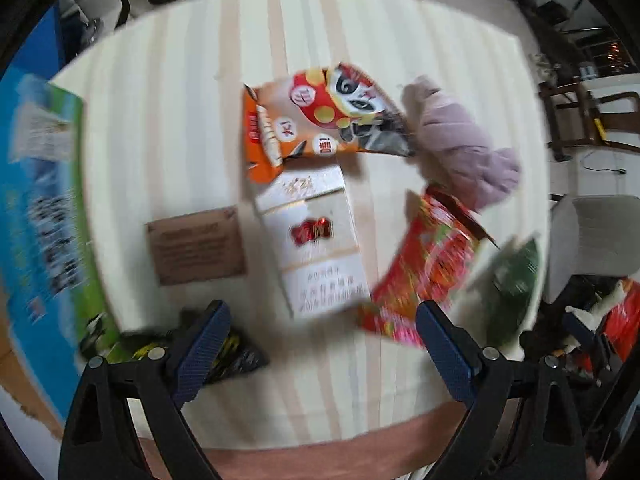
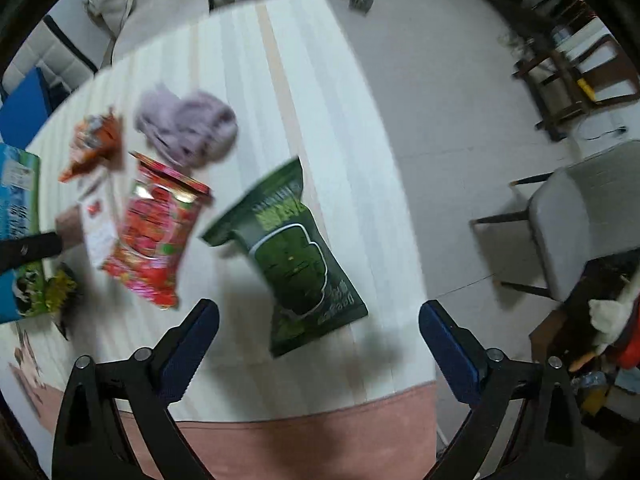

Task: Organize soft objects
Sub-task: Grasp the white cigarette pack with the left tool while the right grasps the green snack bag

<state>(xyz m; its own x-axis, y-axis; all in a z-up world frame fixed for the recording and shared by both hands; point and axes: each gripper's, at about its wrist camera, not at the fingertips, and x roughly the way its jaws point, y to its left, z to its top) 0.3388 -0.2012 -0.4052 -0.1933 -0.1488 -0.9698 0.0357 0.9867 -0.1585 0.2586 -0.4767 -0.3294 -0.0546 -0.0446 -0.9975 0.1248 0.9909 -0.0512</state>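
My left gripper (image 1: 322, 312) hangs open over a striped table (image 1: 160, 120), pointing steeply down, with nothing between its fingers. Beyond it lie a white box with a red emblem (image 1: 316, 240), an orange panda snack bag (image 1: 320, 120), a crumpled lilac cloth (image 1: 460, 140), a red snack bag (image 1: 424, 268) and a green bag (image 1: 512, 276). A black-and-yellow packet (image 1: 236, 354) lies under the left fingertip (image 1: 208, 332). My right gripper (image 2: 318, 310) is open too, just above the green bag's (image 2: 296, 256) lower end. The red bag (image 2: 156, 232) and lilac cloth (image 2: 188, 128) lie to its left.
A large blue-and-green box (image 1: 44, 220) covers the table's left side, and a brown card (image 1: 196, 246) lies beside the white box. The pink table edge (image 2: 304, 432) is close below the grippers. A grey chair (image 2: 580, 220) and dark wooden furniture (image 2: 568, 80) stand to the right.
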